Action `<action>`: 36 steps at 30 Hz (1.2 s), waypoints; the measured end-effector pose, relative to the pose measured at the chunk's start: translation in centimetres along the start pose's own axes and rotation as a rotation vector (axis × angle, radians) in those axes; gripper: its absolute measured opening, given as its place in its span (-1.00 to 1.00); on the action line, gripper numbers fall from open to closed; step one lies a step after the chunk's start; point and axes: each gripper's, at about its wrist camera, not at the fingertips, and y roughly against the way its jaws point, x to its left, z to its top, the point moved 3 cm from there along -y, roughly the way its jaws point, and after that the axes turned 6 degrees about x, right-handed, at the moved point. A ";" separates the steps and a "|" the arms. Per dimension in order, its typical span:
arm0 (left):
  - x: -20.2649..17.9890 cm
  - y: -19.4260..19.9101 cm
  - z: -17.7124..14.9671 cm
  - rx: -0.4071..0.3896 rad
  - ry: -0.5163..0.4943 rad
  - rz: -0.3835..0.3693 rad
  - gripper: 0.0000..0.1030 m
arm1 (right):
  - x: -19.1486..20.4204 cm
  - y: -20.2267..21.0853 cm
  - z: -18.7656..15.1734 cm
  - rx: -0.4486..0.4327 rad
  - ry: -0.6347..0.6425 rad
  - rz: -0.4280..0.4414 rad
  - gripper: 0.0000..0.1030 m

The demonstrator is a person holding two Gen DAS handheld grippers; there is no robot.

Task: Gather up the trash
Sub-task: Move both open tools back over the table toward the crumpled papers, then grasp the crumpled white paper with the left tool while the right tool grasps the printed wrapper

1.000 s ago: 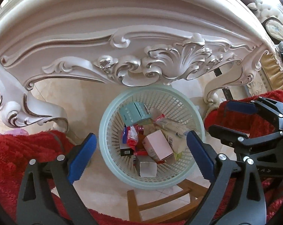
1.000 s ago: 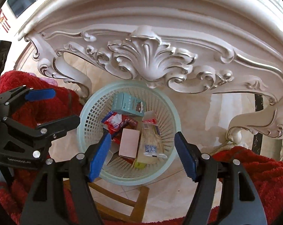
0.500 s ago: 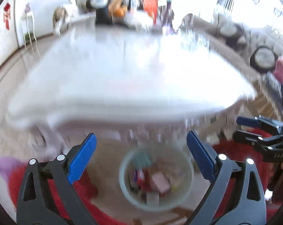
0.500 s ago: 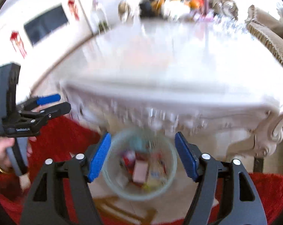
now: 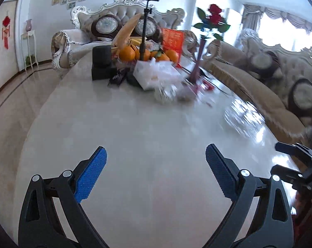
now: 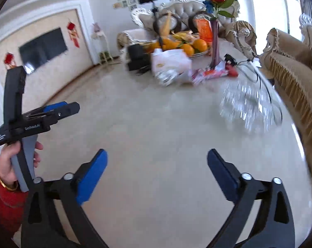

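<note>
Both grippers hover over the glossy marble table (image 5: 156, 144), left gripper (image 5: 156, 172) and right gripper (image 6: 157, 174) spread wide, nothing in either. Only the right view catches the wall TV (image 6: 43, 48) and the hand (image 6: 15, 157) on the left handle. Trash-wise, crinkly wrappers (image 6: 209, 74) lie at the far end beside the purple vase (image 6: 215, 41), near a white bag (image 6: 170, 62), oranges (image 5: 127, 53) and ornate sofas (image 5: 259, 86).

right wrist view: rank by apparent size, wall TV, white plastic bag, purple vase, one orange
1. black wall TV
2. crumpled white plastic bag, close to the TV
3. slim purple vase
4. round orange
Depths differ, so this is apparent size only.
</note>
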 end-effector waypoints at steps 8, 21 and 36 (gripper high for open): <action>-0.9 -11.9 8.5 0.047 0.029 0.083 0.82 | -7.3 -10.5 13.0 0.047 -0.117 -0.142 0.85; -1.7 -22.1 11.0 0.172 0.094 0.126 0.82 | -9.0 -15.2 16.6 0.058 -0.094 -0.172 0.85; -0.9 -24.5 12.2 0.233 0.028 0.192 -0.07 | -7.6 -18.8 16.1 0.141 -0.007 -0.197 0.83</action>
